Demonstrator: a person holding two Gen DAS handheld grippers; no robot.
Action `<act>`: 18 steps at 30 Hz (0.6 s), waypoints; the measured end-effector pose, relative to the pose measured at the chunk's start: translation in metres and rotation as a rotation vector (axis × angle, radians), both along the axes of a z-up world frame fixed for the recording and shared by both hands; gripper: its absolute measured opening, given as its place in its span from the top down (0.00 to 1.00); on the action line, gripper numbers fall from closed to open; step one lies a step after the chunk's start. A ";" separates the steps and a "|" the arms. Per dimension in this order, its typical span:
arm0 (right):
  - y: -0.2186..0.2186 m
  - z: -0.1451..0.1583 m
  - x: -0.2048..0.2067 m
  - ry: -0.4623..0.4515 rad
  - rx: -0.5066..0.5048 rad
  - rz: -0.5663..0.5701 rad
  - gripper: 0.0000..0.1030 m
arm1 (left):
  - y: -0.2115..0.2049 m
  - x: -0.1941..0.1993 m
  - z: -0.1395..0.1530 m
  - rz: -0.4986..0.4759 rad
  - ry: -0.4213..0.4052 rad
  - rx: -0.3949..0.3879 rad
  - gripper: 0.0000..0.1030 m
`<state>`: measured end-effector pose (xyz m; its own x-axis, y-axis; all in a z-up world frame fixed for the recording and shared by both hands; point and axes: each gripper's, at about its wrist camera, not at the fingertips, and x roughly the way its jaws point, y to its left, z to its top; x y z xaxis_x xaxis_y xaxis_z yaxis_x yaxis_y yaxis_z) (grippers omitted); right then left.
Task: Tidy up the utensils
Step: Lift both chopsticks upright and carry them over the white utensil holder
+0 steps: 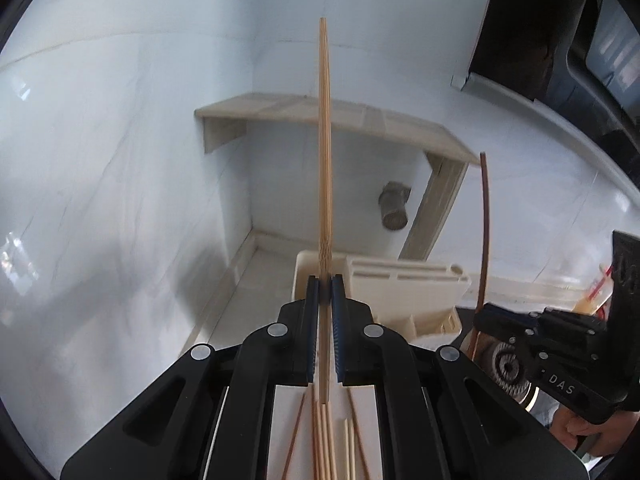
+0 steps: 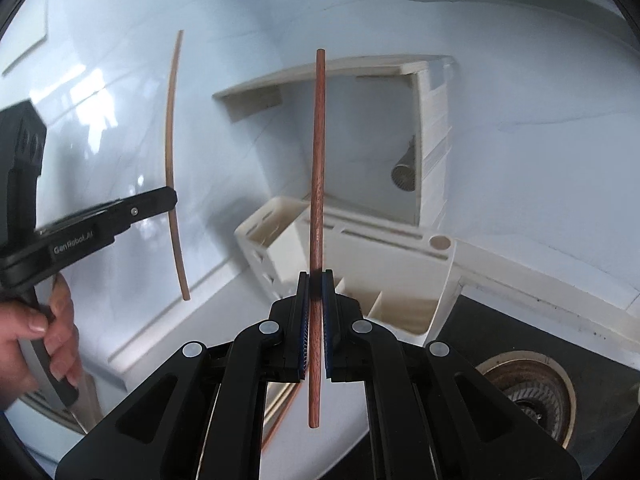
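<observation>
left gripper has its fingers pinching a pale bamboo chopstick, held upright in the air above the cream utensil holder. right gripper has its fingers pinching a dark reddish chopstick, also raised above the holder. more chopsticks lie below the left gripper. sink drain near the holder.

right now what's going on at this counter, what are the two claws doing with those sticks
A person holds a claw in each hand. The left claw is shut on a pale chopstick, the right claw on a dark one. Both sticks hang in the air above the cream utensil holder; neither is in it yet.
</observation>
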<state>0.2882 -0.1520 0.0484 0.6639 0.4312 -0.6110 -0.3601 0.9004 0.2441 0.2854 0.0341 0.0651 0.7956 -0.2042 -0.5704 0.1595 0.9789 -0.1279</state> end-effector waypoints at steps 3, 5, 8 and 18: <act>-0.003 0.003 0.010 0.003 0.020 -0.005 0.93 | 0.002 0.007 0.004 -0.005 -0.019 -0.039 0.94; -0.001 0.009 0.011 -0.043 0.000 -0.001 0.93 | 0.005 0.013 0.007 0.014 -0.027 -0.072 0.94; 0.000 0.015 0.013 -0.096 -0.010 -0.010 0.93 | 0.001 0.019 0.011 0.010 -0.049 -0.064 0.94; -0.023 0.022 0.018 -0.203 0.029 -0.092 0.93 | -0.007 0.041 0.017 0.000 -0.104 -0.055 0.94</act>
